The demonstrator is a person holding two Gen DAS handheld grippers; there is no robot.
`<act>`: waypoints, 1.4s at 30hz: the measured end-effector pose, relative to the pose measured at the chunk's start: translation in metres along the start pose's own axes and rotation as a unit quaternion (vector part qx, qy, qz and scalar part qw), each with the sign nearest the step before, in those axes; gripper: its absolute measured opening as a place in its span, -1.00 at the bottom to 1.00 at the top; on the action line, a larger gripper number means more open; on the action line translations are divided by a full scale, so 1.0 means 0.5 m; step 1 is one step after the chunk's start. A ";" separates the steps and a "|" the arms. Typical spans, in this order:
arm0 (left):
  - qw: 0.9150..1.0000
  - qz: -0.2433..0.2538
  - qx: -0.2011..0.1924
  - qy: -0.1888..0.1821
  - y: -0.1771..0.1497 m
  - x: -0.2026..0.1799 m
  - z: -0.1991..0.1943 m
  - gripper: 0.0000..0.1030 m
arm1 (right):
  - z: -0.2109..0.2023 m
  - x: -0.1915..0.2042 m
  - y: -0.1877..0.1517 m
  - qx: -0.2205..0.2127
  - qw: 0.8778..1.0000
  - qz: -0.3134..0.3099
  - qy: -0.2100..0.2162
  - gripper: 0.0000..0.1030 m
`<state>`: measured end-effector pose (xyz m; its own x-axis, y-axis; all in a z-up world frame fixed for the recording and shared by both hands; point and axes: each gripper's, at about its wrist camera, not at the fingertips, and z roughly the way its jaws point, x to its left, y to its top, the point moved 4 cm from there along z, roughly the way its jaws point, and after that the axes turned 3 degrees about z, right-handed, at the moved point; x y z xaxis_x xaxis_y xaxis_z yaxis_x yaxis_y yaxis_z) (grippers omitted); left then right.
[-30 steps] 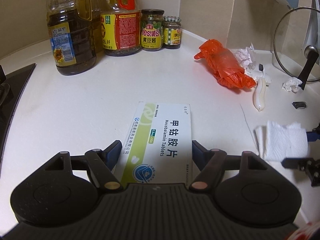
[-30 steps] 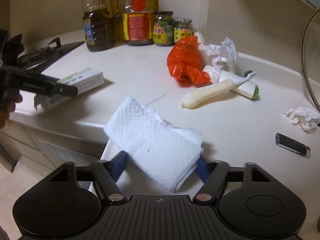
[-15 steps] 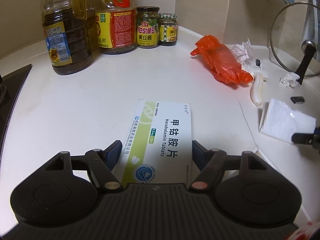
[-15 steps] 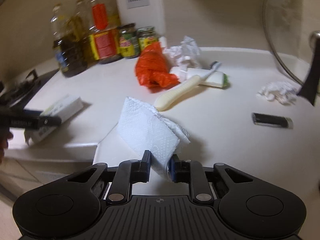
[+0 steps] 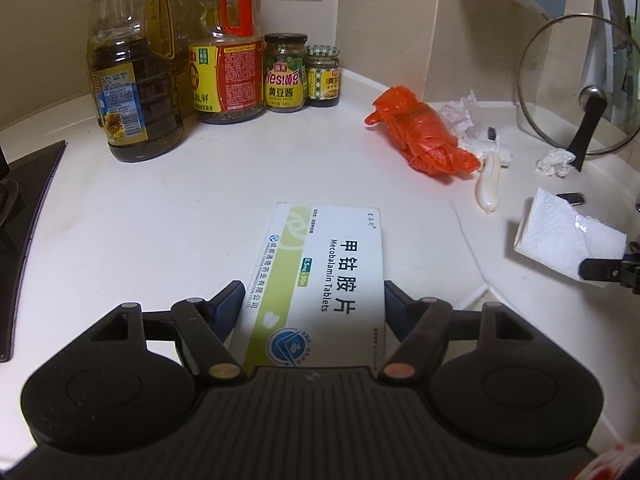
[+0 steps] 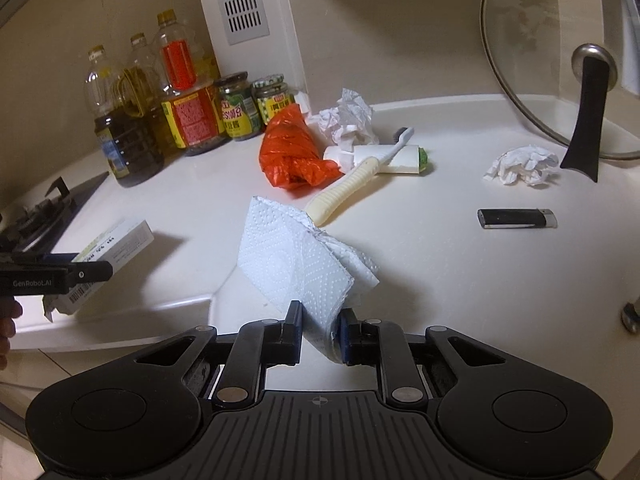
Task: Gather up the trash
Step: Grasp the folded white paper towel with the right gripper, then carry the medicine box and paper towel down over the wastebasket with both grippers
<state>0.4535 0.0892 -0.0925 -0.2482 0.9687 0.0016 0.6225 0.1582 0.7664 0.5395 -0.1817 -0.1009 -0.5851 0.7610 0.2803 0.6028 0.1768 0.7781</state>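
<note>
- The left gripper [image 5: 312,304] holds a pill box [image 5: 320,280] between its blue pads; the box sticks out forward past the fingertips, above the counter [image 5: 200,200] near its front edge.
- The right gripper [image 6: 320,330] is pinched narrow on a folded paper towel [image 6: 292,260] — the towel fans up and away from the pads, clear of the counter.
- Other trash lies on the counter beyond: an orange bag [image 6: 294,154], a paper wad [image 6: 348,120] just behind it, another wad [image 6: 522,164] near a glass lid [image 6: 560,60], a toothbrush [image 6: 352,178] across a white roll [image 6: 384,158], and a black lighter [image 6: 516,218].
- The box's near end is hidden behind the left gripper's body; the lid is cut off at the frame edge in the right view.
- The box reads "Mecobalamin Tablets" with Chinese characters; a jar [image 5: 285,74] reads "Yes!"; the left gripper's side shows "GenRobot.AI". The bottle [image 5: 132,80] labels are too small to read.
</note>
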 end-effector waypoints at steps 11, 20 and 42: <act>1.000 0.000 -0.009 -0.028 -0.046 0.012 -0.101 0.37 | -0.073 0.099 -0.047 -0.015 1.000 0.008 0.005 -0.65; 0.999 -0.003 -0.017 -0.047 -0.105 0.043 -0.203 0.37 | -0.135 0.209 -0.122 -0.015 1.000 0.011 0.014 -0.65; 0.997 -0.017 0.033 -0.072 -0.279 0.056 -0.287 0.37 | -0.131 0.332 -0.321 0.069 0.996 0.054 -0.021 -0.64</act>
<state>0.2532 0.0668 -0.1070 -0.1635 0.9792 -0.1201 0.6648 0.1993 0.7200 0.3104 -0.1247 -0.1423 -0.4909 0.8057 0.3315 0.7316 0.1746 0.6590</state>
